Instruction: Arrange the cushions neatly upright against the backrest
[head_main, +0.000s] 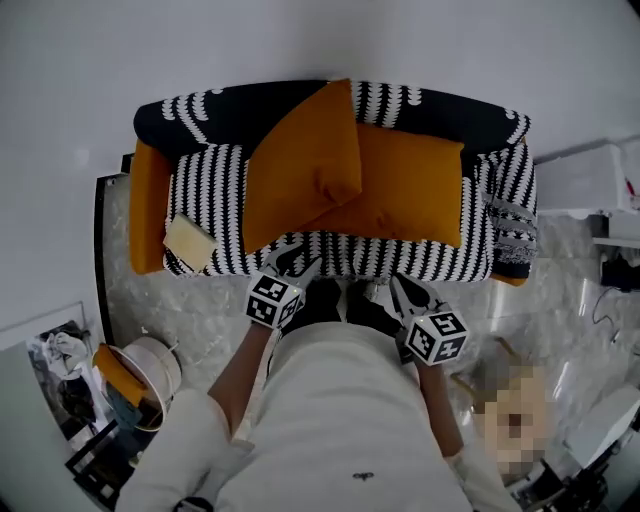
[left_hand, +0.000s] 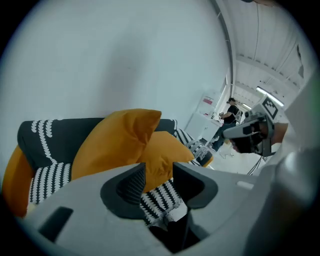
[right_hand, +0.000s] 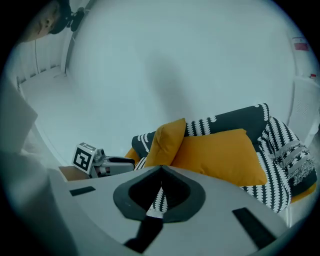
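Left claw (left_hand: 159, 170) has its jaws partly apart and empty. Right claw (right_hand: 161, 172) is closed tight and empty. Both sit off the sofa's (head_main: 215, 190) front edge. Left cushion (head_main: 300, 165) leans crooked on the backrest (head_main: 230, 112), overlapping the reclining right cushion (head_main: 410, 185). Judged outstanding: separating and straightening both.

no legible text, no readable labels

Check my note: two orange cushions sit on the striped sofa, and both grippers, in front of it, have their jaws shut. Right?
Wrong on the left gripper: the left gripper view shows its jaws apart, nothing between them. The right gripper is shut; the rest stands.
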